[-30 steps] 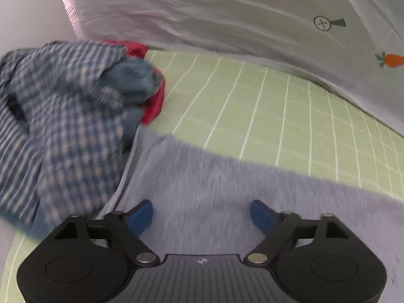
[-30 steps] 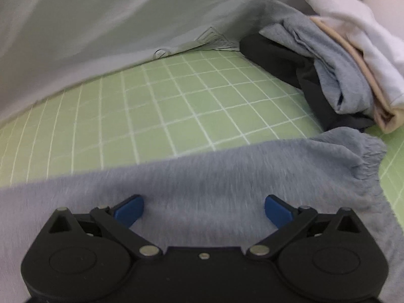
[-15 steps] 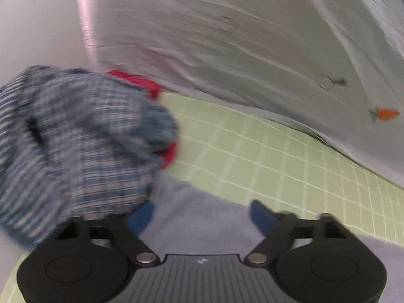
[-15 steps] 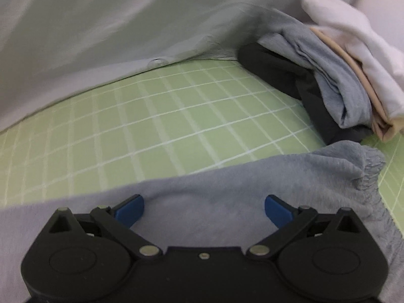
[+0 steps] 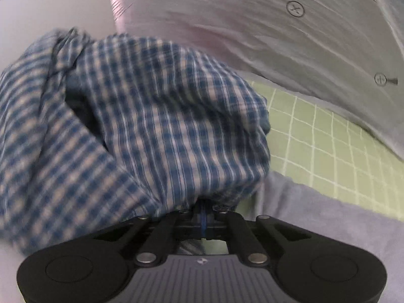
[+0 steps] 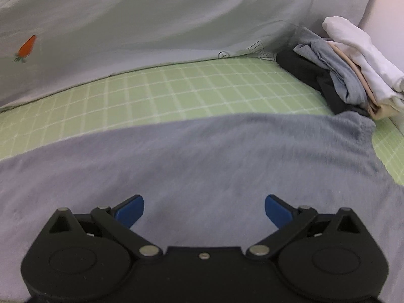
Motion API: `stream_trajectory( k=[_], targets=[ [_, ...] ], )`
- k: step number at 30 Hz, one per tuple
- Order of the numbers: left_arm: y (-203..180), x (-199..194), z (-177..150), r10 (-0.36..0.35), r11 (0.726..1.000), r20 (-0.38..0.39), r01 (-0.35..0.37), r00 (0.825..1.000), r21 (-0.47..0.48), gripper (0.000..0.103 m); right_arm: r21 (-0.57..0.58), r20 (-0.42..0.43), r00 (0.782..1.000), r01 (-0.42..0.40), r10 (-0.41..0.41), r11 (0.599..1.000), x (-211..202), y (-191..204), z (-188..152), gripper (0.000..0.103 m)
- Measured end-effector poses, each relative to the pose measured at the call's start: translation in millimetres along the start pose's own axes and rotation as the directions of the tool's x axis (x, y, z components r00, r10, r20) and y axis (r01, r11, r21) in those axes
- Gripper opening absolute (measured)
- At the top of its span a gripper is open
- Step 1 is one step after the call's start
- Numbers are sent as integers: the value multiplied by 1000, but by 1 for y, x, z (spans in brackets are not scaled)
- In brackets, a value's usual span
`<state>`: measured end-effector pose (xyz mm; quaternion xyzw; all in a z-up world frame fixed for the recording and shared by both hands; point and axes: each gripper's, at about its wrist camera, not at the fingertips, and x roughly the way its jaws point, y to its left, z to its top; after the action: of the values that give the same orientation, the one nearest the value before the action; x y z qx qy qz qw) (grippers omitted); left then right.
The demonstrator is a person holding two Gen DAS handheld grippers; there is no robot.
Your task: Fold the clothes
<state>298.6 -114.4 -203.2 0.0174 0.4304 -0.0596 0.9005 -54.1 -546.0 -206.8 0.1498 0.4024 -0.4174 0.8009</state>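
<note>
The work surface was covered by a light green sheet printed with a grid of thin white lines, and it lay flat and smooth across the middle of both views. Behind it rose a pale, whitish cloth, draped and faintly creased, meeting the green sheet along a soft curved edge. That cloth bore small printed marks: an orange carrot in the right wrist view, and circled crosses in the left wrist view. Beyond the cloth's left edge stood a plain, pale wall. The light was soft and even, with no hard shadows anywhere.
</note>
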Motion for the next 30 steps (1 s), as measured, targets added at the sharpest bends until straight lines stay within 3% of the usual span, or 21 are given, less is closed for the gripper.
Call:
stream_trajectory(
  k=[3, 8, 12, 14, 16, 17, 18, 20, 27, 30],
  targets=[
    [21, 12, 11, -3, 1000, 12, 3, 1000, -8, 5, 4, -4, 1000, 16, -16, 1000, -13, 22, -10, 103],
    [40, 35, 37, 41, 996, 65, -46, 997, 78, 5, 16, 3, 1000, 22, -22, 1000, -25, 46, -8, 103],
    [40, 45, 53, 41, 999, 25, -41, 999, 3, 3, -27, 21, 1000, 16, -15, 1000, -36, 64, -2, 103],
    [28, 37, 49, -21, 999, -5, 21, 1000, 28, 5, -45, 23, 1000, 4, -3, 999, -39, 72, 0, 103],
    [22, 26, 41, -110, 993, -17, 111, 994, 29, 19, -59, 16, 1000, -11, 12, 998, -38, 82, 2, 103],
    [20, 20, 36, -159, 987, -24, 160, 987, 18, 36, -66, 13, 1000, -19, 19, 998, -38, 87, 3, 103],
    [18, 13, 30, -203, 979, -33, 203, 979, 8, 45, -74, 13, 999, -28, 29, 997, -38, 91, 3, 103],
    [14, 2, 19, -253, 967, -45, 253, 966, 11, 45, -89, 15, 999, -50, 51, 995, -39, 99, 5, 103],
    [-5, -9, -15, -222, 963, -58, 228, 973, 142, 44, -126, 14, 993, -111, 113, 986, -46, 115, 1, 103],
    [-6, -1, -12, -249, 957, -60, 255, 967, 140, 42, -130, 9, 992, -121, 123, 984, -49, 115, -5, 103]
  ],
)
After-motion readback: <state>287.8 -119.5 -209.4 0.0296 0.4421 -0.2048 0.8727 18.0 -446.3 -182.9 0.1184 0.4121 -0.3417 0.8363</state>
